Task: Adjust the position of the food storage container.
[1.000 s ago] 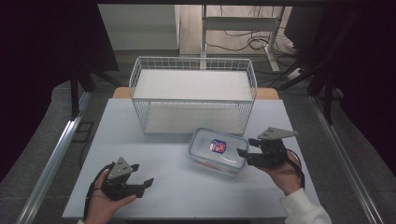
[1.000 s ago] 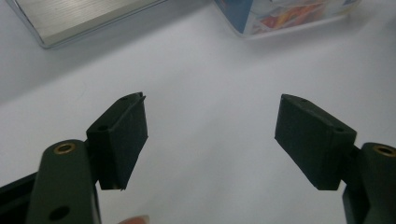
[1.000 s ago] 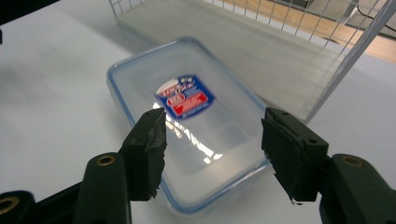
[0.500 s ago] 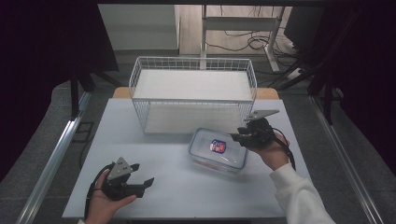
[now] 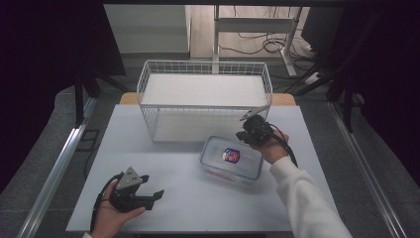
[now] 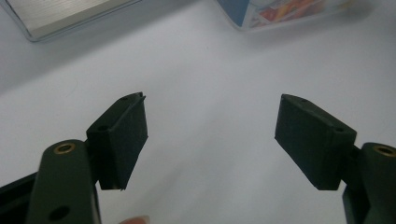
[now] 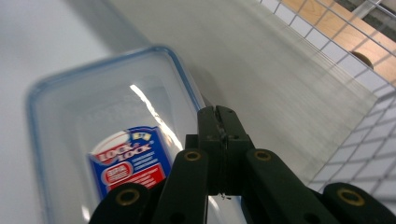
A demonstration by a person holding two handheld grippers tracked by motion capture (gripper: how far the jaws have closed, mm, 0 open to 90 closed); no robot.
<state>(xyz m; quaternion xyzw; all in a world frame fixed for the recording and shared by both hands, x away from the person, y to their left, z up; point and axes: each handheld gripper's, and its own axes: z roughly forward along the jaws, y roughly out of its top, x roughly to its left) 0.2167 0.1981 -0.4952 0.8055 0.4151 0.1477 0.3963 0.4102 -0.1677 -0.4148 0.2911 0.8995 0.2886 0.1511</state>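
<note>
With its jaws having just snapped together on nothing, the right gripper (image 5: 246, 133) hovers at the container's (image 5: 231, 158) far corner; it's sitting on the table (image 5: 173, 198) before the basket (image 5: 205, 69), ungrabbed. Left gripper (image 5: 151, 196) idles, jaws apart.

left tool (image 5: 148, 194): jaws apart, hand low on table | right tool (image 5: 243, 134): jaws just closed, nothing between

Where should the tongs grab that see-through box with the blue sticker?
Probably the clear plastic box by a raised rim on its long side, from above. It lies flat, lid up, too wide to span whole. The right tongs, shut, sit near its far corner.
</note>
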